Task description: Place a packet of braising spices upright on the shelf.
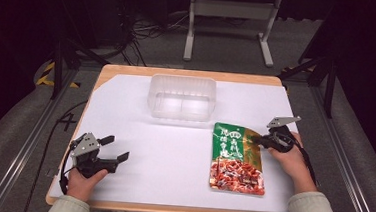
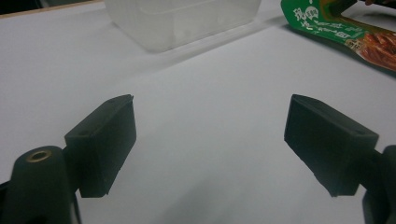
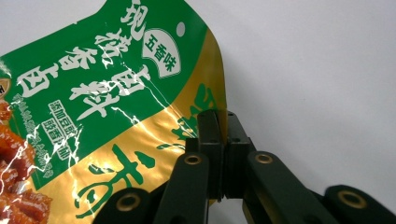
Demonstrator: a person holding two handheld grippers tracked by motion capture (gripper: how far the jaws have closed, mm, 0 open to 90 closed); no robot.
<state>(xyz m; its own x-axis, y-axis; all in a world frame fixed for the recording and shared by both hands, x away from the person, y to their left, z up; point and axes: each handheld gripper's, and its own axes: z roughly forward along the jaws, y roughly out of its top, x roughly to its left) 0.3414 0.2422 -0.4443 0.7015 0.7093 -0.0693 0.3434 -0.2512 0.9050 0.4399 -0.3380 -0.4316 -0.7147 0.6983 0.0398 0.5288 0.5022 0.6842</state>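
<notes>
A green and gold snack bag point(image 1: 235, 157) with red food pictured on it lies flat on the white table cover, right of centre. My right gripper point(image 1: 259, 139) is shut on the bag's right edge near its top; in the right gripper view the two jaws pinch the gold margin of the bag point(image 3: 116, 102) at my right gripper point(image 3: 222, 122). My left gripper point(image 1: 114, 148) rests at the front left, open with nothing between its jaws. In the left gripper view my left gripper point(image 2: 210, 126) faces bare white cover, with the bag point(image 2: 345, 30) at the top right.
A clear plastic tub point(image 1: 182, 97) stands empty at the back centre of the table; its wall point(image 2: 177, 21) shows in the left gripper view. The wooden table edge point(image 1: 168, 209) runs along the front. A metal stand point(image 1: 229, 23) is on the floor beyond.
</notes>
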